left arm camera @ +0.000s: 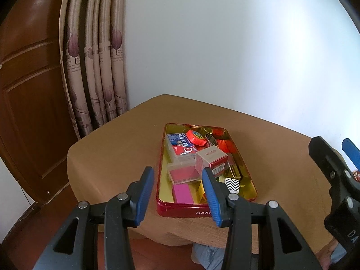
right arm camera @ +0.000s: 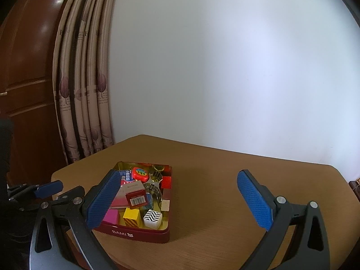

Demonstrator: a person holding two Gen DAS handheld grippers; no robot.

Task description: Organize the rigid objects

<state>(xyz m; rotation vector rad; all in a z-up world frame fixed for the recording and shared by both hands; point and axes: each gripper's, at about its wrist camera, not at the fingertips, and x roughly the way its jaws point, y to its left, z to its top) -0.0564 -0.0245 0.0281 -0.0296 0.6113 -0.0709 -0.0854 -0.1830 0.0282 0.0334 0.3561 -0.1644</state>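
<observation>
- Two grippers hang empty near the camera — the left gripper [left arm camera: 177, 193] with jaws moderately spread, the right gripper [right arm camera: 180, 202] spread wide; neither touches anything.
- Just beyond them the red tin [right arm camera: 135, 232] sits on the brown table [right arm camera: 225, 191], holding a pink block [right arm camera: 111, 216], yellow block [right arm camera: 131, 217], zigzag cube [right arm camera: 153, 218], small barcode box [right arm camera: 136, 199] and, farther back, a red tape measure [right arm camera: 140, 172].
- No loose pieces show on the table, so sorting looks nearly finished — or a check is due.
- Next move likely calls for choosing a target, then descending squarely over it.
</observation>
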